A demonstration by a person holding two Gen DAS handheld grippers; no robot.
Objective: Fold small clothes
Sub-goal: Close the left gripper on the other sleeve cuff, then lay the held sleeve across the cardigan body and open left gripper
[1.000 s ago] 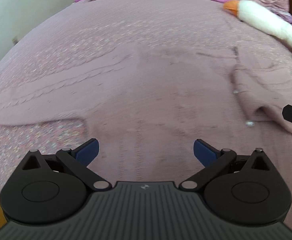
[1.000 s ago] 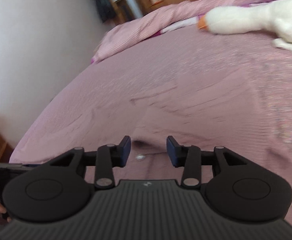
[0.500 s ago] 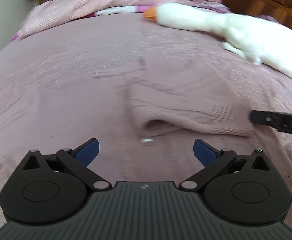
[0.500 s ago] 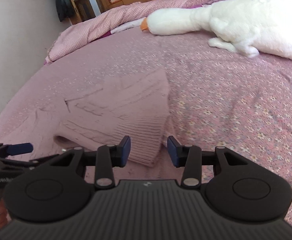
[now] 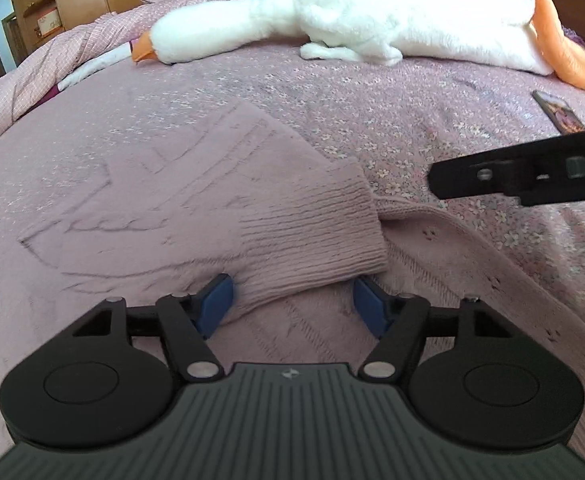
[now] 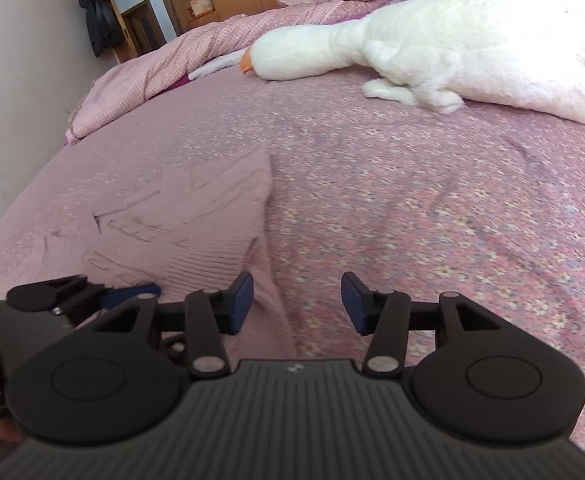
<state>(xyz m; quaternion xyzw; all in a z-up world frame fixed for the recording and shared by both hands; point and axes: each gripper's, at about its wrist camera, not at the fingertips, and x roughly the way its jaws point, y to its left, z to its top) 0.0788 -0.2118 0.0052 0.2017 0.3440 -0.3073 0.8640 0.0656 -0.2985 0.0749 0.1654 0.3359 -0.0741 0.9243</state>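
Left claw [image 5: 292, 304]: released, its pads either side of the sweater's ribbed cuff [image 5: 316, 236]
Right claw [image 6: 296, 302]: released, over the bed [image 6: 432, 208]
Sweater [image 5: 196, 208]: pink, lying on bed

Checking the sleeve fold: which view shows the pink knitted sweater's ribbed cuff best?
The left wrist view: the ribbed cuff lies sharp and whole above the open left gripper. The right wrist view shows the ribbing blurred, partly behind the right gripper.
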